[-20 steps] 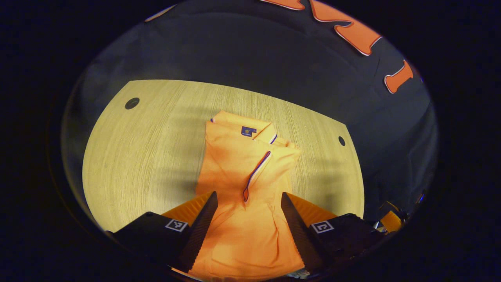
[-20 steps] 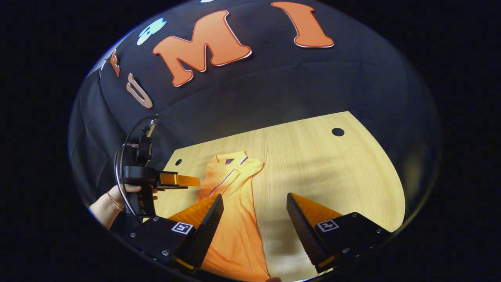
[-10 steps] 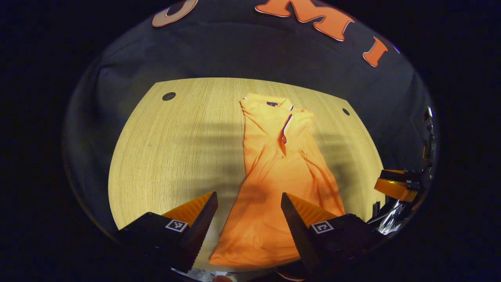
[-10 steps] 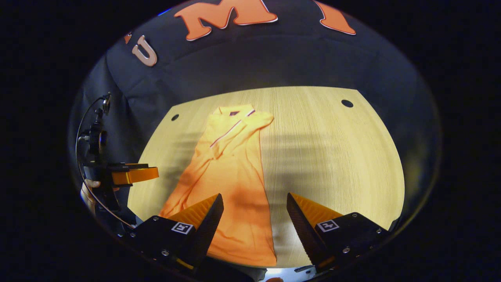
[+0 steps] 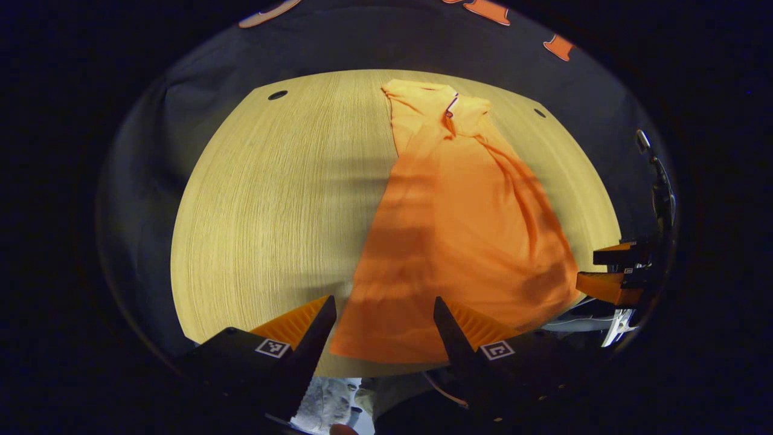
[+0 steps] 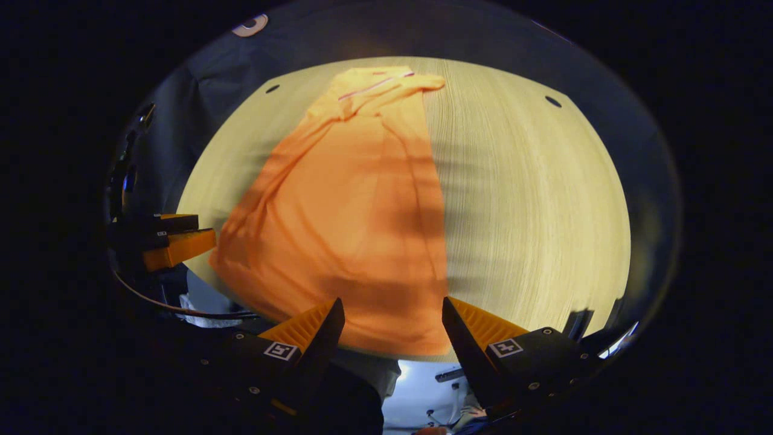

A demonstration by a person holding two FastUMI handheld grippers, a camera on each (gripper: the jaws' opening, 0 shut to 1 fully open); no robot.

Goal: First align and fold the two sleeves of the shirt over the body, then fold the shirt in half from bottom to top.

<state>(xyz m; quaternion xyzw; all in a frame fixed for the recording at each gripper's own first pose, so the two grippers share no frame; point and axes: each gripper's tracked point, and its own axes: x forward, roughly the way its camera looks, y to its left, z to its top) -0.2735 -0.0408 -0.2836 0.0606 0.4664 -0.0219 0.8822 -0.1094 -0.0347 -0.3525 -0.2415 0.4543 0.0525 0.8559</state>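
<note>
The shirt [image 5: 459,229] lies flat on the bench [image 5: 272,199], sleeves folded in, collar at 12 o'clock and hem at the near edge. The left hand-held gripper [image 5: 383,317] and right hand-held gripper [image 6: 392,317] hover spread apart over the hem, grasping nothing

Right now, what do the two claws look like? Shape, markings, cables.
Each claw has two wedge-shaped fingers with serrated inner faces, tapering to points. The left claw and the right claw both sit on black housings, each side carrying a small square black-and-white marker. The right claw's housing shows small screws. In the right gripper view a dark cable loops below the left claw at the edge.
</note>
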